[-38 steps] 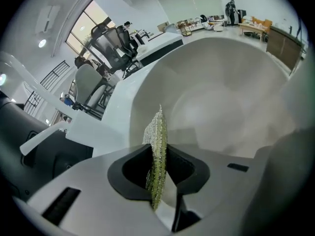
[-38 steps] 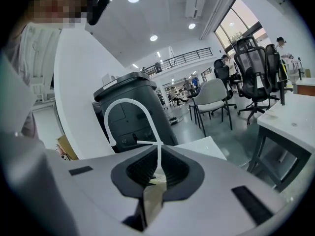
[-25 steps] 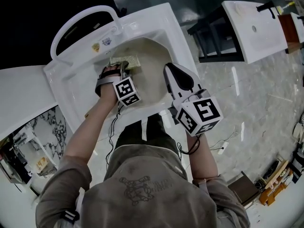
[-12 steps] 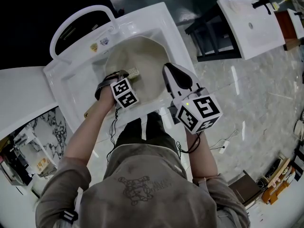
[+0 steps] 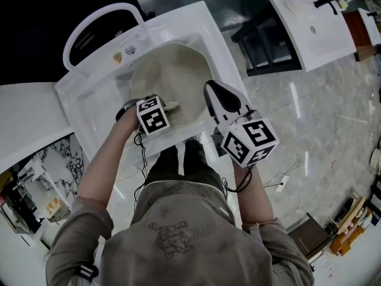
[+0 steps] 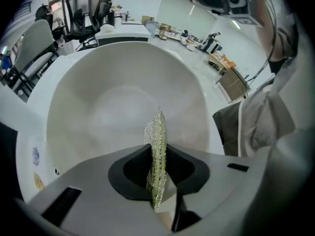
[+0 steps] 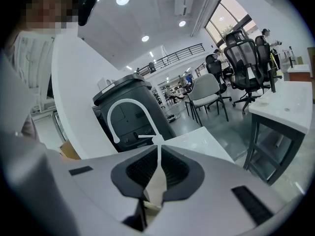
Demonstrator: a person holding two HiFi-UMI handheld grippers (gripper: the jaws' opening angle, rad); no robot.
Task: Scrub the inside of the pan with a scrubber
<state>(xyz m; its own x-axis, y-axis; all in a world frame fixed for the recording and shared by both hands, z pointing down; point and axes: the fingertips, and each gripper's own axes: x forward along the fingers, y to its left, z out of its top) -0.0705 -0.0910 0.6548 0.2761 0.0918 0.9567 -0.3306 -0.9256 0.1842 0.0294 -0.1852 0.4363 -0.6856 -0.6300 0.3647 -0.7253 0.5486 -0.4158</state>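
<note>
Two grippers show in the head view, both above a white sink (image 5: 209,37) in the upper middle of the frame. The pan (image 5: 169,73) lies inside the sink, pale beige within, and fills most of the basin. The left gripper (image 5: 163,107) reaches in at the lower edge of the pan, and its jaws are closed on the scrubber (image 5: 172,106), a thin yellow-green mesh pad. In the left gripper view the scrubber stands on edge at the centre of the frame, pinched between the jaws, with the pale inside of the pan spreading behind it across the upper half. Whether the pad touches the pan surface cannot be told. The right gripper (image 5: 214,91) hangs to the right of the pan, over the sink's right rim and apart from the left one. In the right gripper view its jaws are drawn together to a thin slit with nothing held. An arched white tap (image 7: 129,113) stands just above them at mid-frame, and office chairs (image 7: 241,58) fill the upper right
</note>
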